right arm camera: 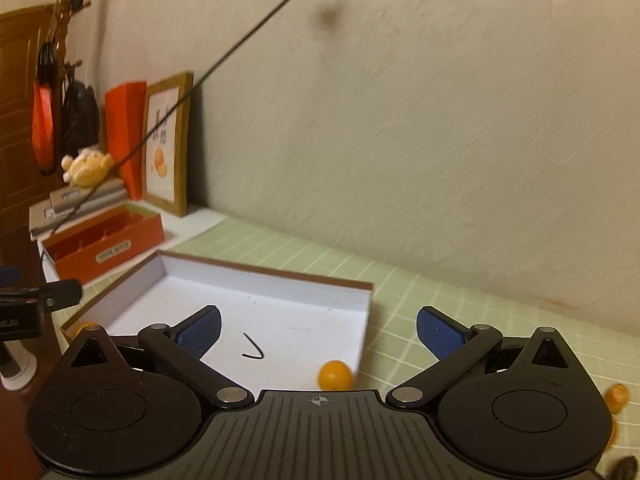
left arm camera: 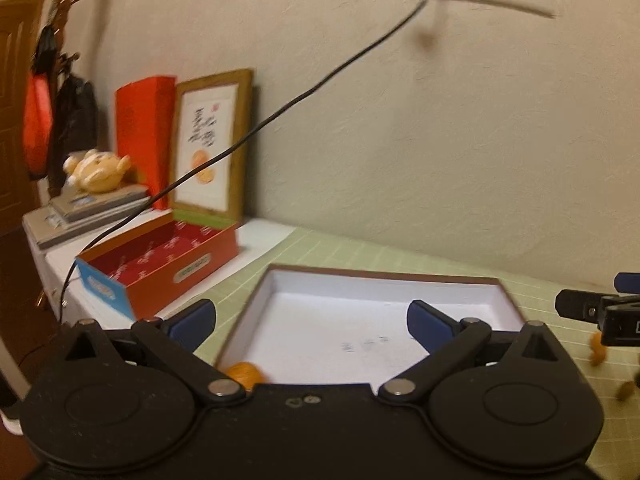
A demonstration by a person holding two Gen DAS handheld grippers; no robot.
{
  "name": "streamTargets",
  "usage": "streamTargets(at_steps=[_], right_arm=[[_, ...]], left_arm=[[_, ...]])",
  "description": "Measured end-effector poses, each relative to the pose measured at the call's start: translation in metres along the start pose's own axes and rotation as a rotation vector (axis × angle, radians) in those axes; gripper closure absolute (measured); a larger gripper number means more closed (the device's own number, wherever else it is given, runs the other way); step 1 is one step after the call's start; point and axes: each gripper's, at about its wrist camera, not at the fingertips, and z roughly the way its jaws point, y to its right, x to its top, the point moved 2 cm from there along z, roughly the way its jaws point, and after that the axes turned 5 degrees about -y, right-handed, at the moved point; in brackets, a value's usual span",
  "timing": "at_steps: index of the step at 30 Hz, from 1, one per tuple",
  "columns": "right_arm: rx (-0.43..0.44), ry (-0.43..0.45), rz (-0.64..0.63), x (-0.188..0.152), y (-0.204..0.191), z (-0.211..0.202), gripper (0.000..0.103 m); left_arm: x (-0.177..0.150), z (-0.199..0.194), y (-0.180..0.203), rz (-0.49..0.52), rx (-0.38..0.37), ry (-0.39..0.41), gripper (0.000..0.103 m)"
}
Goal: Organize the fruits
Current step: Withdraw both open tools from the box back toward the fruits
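Observation:
A shallow white box (left arm camera: pixel 360 316) with a brown rim lies on the green checked mat. In the left wrist view a small orange fruit (left arm camera: pixel 242 372) sits in its near left corner, just ahead of my open left gripper (left arm camera: pixel 312 324), which holds nothing. In the right wrist view the box (right arm camera: pixel 280 304) holds an orange fruit (right arm camera: pixel 335 375) by its near right corner and another orange fruit (right arm camera: pixel 86 328) at its left corner. My right gripper (right arm camera: pixel 320 332) is open and empty above the box's near side. More orange fruit (right arm camera: pixel 616 398) lies on the mat to the right.
An open red box (left arm camera: pixel 160 264), a framed picture (left arm camera: pixel 212 144), a red bag (left arm camera: pixel 144 136) and a plush toy (left arm camera: pixel 96 170) on books stand at the left. A black cable (left arm camera: pixel 280 116) hangs across the wall. A dark lump (right arm camera: pixel 626 466) lies on the mat.

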Motion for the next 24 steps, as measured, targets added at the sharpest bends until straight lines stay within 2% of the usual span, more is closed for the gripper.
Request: streamTargets(at_steps=[5, 11, 21, 24], right_arm=[[-0.069, 0.042, 0.029, -0.022, 0.023, -0.043, 0.0], [-0.154, 0.109, 0.081, -0.027, 0.055, -0.094, 0.0], [-0.296, 0.061, 0.172, -0.065, 0.108, -0.143, 0.0], [-0.332, 0.071, 0.185, -0.073, 0.121, -0.16, 0.0]], left_arm=[[-0.005, -0.024, 0.032, 0.017, -0.068, 0.025, 0.007], [-0.013, -0.047, 0.074, 0.07, -0.15, 0.034, 0.008], [-0.034, -0.067, 0.133, 0.135, -0.278, 0.026, 0.008], [-0.039, -0.067, 0.147, 0.154, -0.305, 0.024, 0.008]])
